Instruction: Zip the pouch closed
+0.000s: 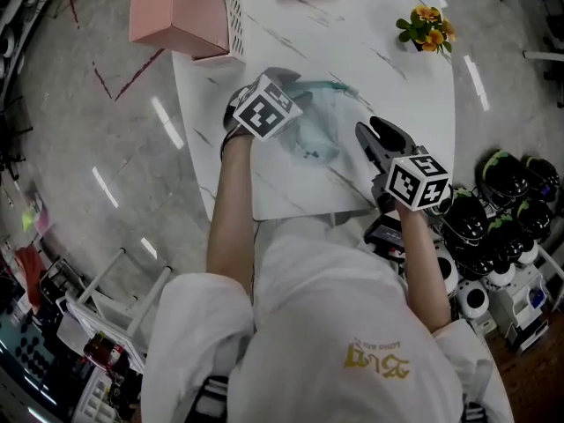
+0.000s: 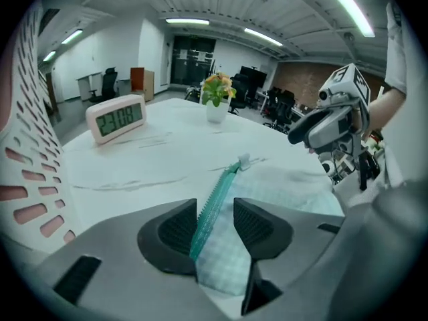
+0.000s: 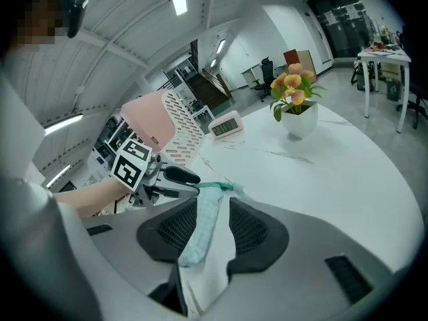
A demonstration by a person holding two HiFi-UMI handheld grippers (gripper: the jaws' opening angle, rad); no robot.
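A see-through pale teal pouch [image 1: 319, 123] lies on the white marble table [image 1: 388, 69]. In the left gripper view its green zipper strip [image 2: 215, 199] runs up to a white pull [image 2: 245, 160] at the far end. My left gripper [image 2: 215, 218] stands open over the near end of the zipper, which passes between the pads without being pressed. In the head view the left gripper [image 1: 291, 117] is at the pouch's left side. My right gripper [image 3: 214, 216], also seen from above [image 1: 365, 132], is shut on the pouch's right edge [image 3: 204, 219], which stands up between its pads.
A pink perforated basket [image 1: 185, 7] stands at the table's far left, a digital clock [image 2: 117, 117] at the back and a small flower pot [image 1: 426, 27] at the far right. The table's front edge [image 1: 300, 211] is near my body. Helmets [image 1: 493, 227] crowd the floor to the right.
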